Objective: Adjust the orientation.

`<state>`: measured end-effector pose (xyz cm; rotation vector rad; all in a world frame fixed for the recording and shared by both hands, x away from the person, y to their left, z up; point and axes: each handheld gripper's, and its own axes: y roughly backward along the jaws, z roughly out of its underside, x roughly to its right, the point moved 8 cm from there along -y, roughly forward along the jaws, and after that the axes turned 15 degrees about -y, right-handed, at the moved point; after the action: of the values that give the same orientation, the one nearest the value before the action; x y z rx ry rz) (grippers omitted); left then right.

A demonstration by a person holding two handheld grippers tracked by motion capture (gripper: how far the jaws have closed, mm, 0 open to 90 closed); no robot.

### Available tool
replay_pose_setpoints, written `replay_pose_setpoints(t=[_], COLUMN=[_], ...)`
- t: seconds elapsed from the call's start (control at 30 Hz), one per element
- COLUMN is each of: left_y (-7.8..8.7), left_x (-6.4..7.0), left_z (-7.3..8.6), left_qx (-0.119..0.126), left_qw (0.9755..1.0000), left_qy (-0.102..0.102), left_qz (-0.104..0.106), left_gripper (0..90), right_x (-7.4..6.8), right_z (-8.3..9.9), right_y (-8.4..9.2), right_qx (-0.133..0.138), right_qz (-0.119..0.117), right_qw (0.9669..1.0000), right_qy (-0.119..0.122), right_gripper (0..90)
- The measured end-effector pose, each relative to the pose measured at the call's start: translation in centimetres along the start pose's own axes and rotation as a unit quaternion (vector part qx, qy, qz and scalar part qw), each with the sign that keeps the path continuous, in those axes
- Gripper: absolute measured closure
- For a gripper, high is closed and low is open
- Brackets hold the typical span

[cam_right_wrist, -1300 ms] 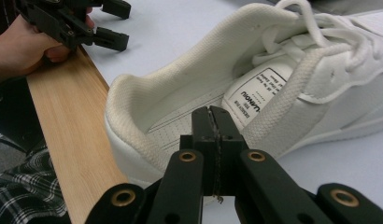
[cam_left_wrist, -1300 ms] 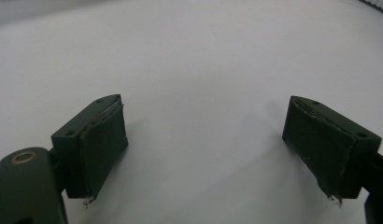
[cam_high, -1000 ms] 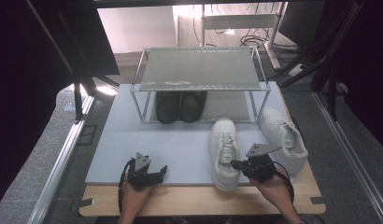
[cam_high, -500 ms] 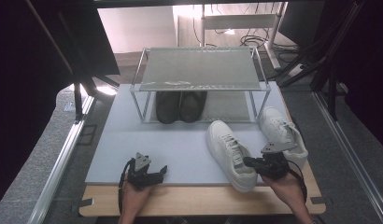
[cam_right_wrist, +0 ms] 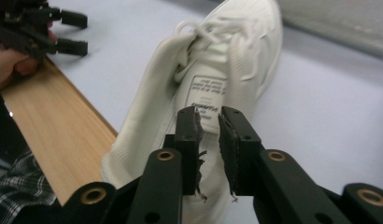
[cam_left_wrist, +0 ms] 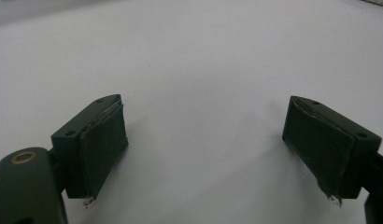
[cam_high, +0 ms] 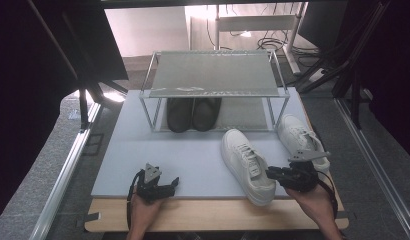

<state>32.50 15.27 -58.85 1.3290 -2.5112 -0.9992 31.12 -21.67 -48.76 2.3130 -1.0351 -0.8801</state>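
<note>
On the bench lies a pale grey mat, with a wire shoe rack standing at its far side. A pair of dark shoes sits side by side on the rack's lower level, toes toward the person.

Two white sneakers are on the mat to the right. The nearer white sneaker lies angled, its heel at the mat's front edge. The right gripper is clamped on this sneaker's heel collar; in the right gripper view the jaws stand nearly closed, pinching the rim of the white sneaker just behind its printed tongue label. The second white sneaker rests just beside the rack's right leg, behind the right gripper.

The left gripper rests low at the mat's front left, well apart from the shoes. In the left gripper view its jaws are spread wide over bare mat, holding nothing.
</note>
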Motion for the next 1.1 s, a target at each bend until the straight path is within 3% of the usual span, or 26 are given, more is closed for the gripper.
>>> replay_pose_setpoints(t=[0.2, 0.4, 0.57, 0.9, 1.1], left_y=[0.0, 0.0, 0.0, 0.0, 0.0], left_x=[0.0, 0.0, 0.0, 0.0, 0.0], left_z=[0.0, 0.0, 0.0, 0.0, 0.0], left_qx=[0.000, 0.000, 0.000, 0.000, 0.000], left_qw=[1.0000, 1.0000, 1.0000, 1.0000, 1.0000], left_qy=[0.000, 0.000, 0.000, 0.000, 0.000], left_qz=[0.000, 0.000, 0.000, 0.000, 0.000], left_gripper=[13.2, 13.2, 13.2, 13.2, 13.2], right_x=[0.5, 1.1, 1.4, 1.7, 1.8], right_z=[-0.8, -1.1, -1.2, -1.3, -1.4], right_y=[-0.2, -1.9, -3.1, -3.9, -4.0], right_qx=[0.001, -0.010, -0.018, -0.032, -0.037], right_qz=[0.013, 0.023, 0.030, 0.021, 0.012], right_qw=[0.9999, 0.9997, 0.9993, 0.9988, 0.9976], right_qy=[0.001, -0.008, -0.017, -0.030, -0.057], right_gripper=[69.7, 59.2, 57.1, 71.9, 78.6])
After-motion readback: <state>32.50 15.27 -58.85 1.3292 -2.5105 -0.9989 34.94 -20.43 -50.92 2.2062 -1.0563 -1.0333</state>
